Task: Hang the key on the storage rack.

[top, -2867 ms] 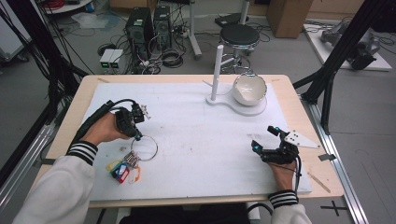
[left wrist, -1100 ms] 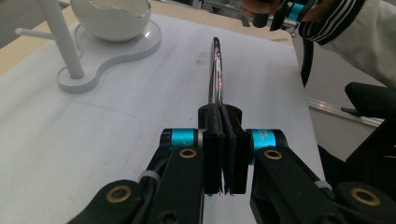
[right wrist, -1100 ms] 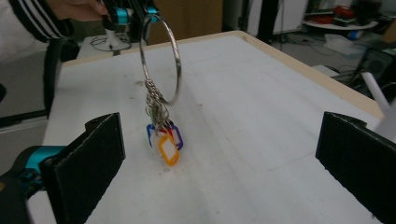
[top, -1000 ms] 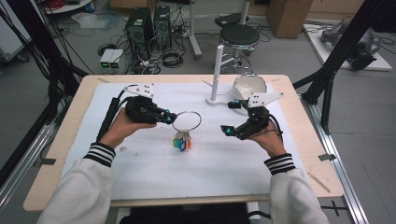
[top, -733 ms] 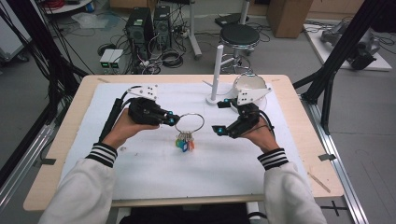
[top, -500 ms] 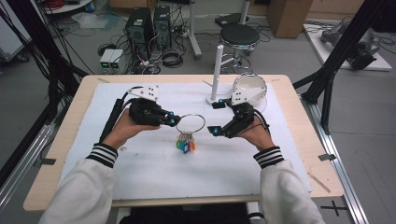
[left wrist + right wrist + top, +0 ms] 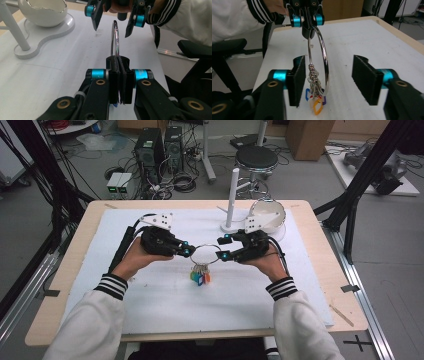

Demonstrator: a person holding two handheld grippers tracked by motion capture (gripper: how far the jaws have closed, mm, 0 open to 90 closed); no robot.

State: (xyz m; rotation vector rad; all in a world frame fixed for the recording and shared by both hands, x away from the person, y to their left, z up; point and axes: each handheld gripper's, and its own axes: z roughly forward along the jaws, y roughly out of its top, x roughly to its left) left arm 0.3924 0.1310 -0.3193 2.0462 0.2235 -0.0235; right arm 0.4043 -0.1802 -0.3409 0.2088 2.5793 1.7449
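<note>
The left tool (image 7: 187, 251) is pressed together on the near edge of a large metal ring (image 7: 206, 254), holding it up above the white mat (image 7: 150, 305) that covers the table (image 7: 330, 280). In the left gripper view the ring (image 7: 115, 40) rises edge-on straight out of the clamped pads. A bunch of small coloured tags (image 7: 200, 277) hangs from the bottom of the ring on little split rings, dangling just above the mat.

The right tool (image 7: 223, 247) has come in from the right since a second ago, when it was well apart from the ring; now its two jaws stand on either side of the ring's far edge. Its jaws have just been closing, with the ring between them, but in the right gripper view the pads (image 7: 296, 80) are not yet pressing: the ring (image 7: 324, 62) stands nearer the left-hand pad of that view, with clear space to the other one. The tags (image 7: 317, 103) show low between those jaws.

The left hand (image 7: 135, 262) has kept its place over that second, and the ring has stayed at the middle of the mat, just in front of the white stand (image 7: 232, 195) with its upright post. The white bowl (image 7: 267, 215) sits on the stand's base beyond the right hand (image 7: 262, 262), untouched.

Nearly three seconds ago the ring lay flat on the mat near the left tool, with both hands much nearer the table's front edge.
</note>
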